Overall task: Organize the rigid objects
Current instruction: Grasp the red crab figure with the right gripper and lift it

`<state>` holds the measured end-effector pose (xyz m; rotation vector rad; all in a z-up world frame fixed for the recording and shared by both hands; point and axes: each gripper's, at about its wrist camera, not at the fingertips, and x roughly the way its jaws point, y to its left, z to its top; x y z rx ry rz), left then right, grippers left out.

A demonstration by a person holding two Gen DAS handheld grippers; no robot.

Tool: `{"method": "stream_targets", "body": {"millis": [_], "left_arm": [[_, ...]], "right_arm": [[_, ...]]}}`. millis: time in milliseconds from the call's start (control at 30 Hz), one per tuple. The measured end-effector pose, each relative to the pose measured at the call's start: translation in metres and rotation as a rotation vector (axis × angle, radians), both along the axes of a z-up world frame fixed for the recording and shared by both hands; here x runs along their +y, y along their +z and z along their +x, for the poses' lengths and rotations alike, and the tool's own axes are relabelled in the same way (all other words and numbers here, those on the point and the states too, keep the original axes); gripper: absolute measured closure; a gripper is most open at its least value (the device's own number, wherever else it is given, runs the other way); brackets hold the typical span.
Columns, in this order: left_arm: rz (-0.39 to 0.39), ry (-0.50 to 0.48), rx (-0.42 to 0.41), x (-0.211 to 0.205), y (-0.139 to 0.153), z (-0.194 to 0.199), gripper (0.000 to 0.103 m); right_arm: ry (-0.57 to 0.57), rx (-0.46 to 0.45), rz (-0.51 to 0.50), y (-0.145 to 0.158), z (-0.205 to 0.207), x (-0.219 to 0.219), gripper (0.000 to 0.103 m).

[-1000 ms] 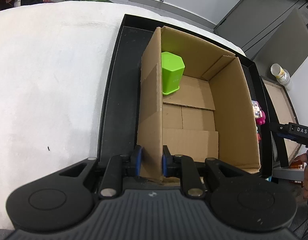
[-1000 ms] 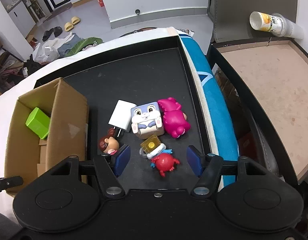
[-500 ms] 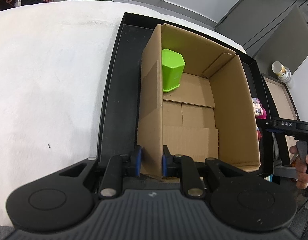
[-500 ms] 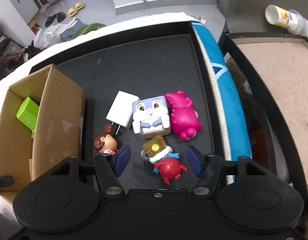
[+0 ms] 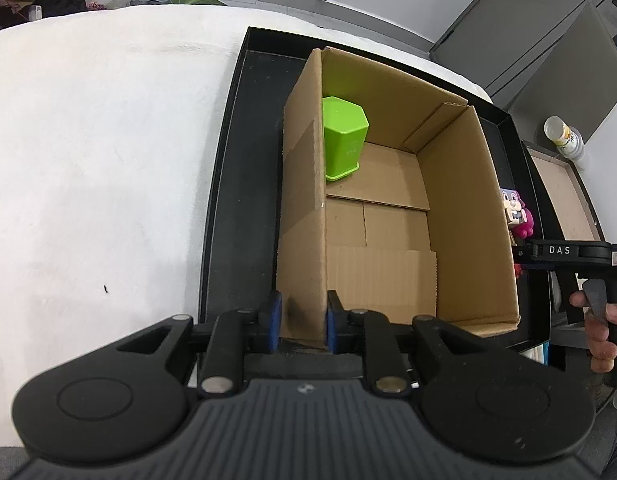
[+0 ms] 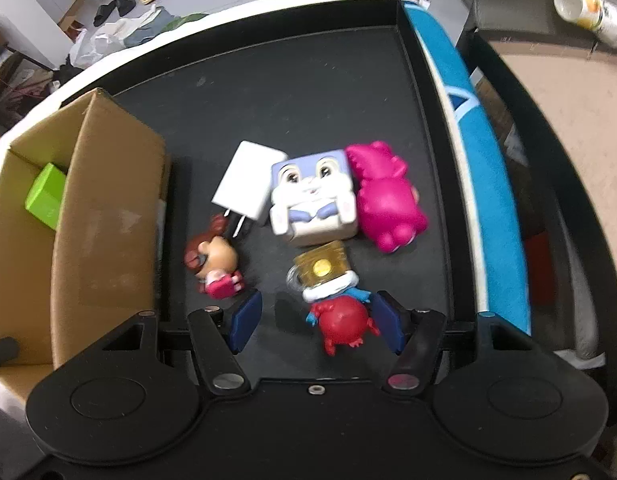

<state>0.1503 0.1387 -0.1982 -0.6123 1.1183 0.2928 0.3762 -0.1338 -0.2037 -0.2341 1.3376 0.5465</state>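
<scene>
My left gripper (image 5: 303, 324) is shut on the near left wall of an open cardboard box (image 5: 464, 220). A green six-sided container (image 5: 344, 136) stands in the box's far left corner. In the right wrist view the box (image 6: 108, 220) sits at the left of a black tray (image 6: 308, 80). On the tray lie a white charger (image 6: 248, 184), a bunny cube (image 6: 312, 196), a pink toy (image 6: 384, 204), a brown-haired figure (image 6: 212, 260) and a gold charm (image 6: 322, 268). My right gripper (image 6: 318, 318) points down, open, with a red crab figure (image 6: 344, 320) between its fingers, closer to the right one.
A white cloth surface (image 5: 108, 160) spreads left of the tray. A blue strip (image 6: 488, 160) borders the tray's right edge. Beyond it stand a brown-topped side table (image 6: 580, 120) and a paper cup (image 6: 588, 4). A person's hand (image 5: 600, 332) holds the right gripper's handle.
My right gripper has sunk toward the toys, and the red crab figure now lies between its fingers. The left gripper has kept still on the box wall.
</scene>
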Motion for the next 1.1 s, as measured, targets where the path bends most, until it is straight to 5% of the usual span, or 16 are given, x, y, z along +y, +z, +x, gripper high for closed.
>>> {"method": "stream_targets", "body": {"millis": [633,867,1100], "left_arm": [[-0.014,0.006,-0.004,0.0,-0.005,0.001,0.084],[-0.015,0.008,-0.003,0.0,-0.005,0.001,0.083],[-0.023,0.017,-0.001,0.001,-0.006,0.001,0.083]], "right_arm": [[0.045,-0.046,-0.071,-0.009,0.002,0.008,0.042],[0.067,-0.053,-0.071,-0.011,0.0,0.008,0.064],[0.06,-0.061,-0.071,-0.006,-0.003,0.004,0.064]]}}
